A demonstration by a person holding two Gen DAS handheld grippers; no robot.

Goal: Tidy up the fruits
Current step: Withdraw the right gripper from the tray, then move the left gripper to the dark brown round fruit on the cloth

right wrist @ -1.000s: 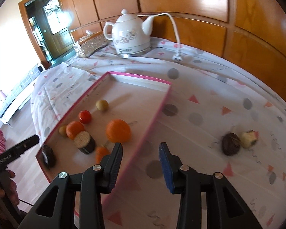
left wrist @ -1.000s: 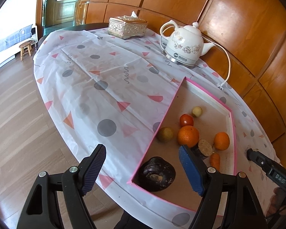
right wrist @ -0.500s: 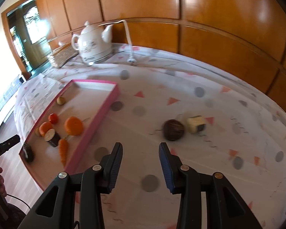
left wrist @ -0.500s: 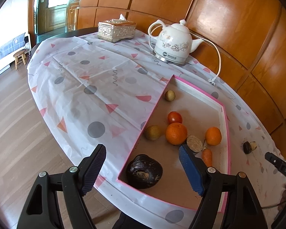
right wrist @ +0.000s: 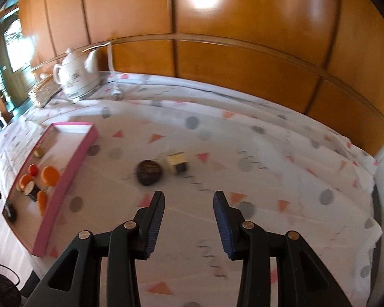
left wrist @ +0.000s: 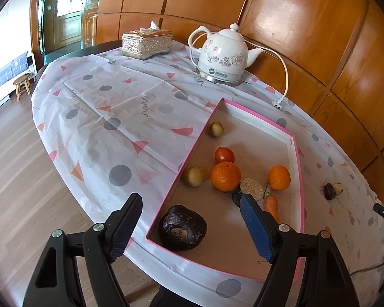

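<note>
Now right gripper (right wrist: 189, 220) empty, jaws parted, above cloth; dark round fruit (right wrist: 149, 172) ahead, slightly left, touching cut piece (right wrist: 177, 163). Pink tray (right wrist: 71, 163) far left. Left gripper (left wrist: 192, 227) open over tray, farther off.

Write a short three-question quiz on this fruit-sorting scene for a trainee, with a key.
1. True or false: the pink tray holds a carrot.
2. How many pieces lie on the tablecloth outside the tray, ahead of the right gripper?
3. Multiple choice: the left gripper is A) shut on an orange, B) open and holding nothing, C) shut on the kettle.

Key:
1. True; it lies near the tray's right wall.
2. Two: a dark round piece and a pale cut piece beside it.
3. B.
</note>
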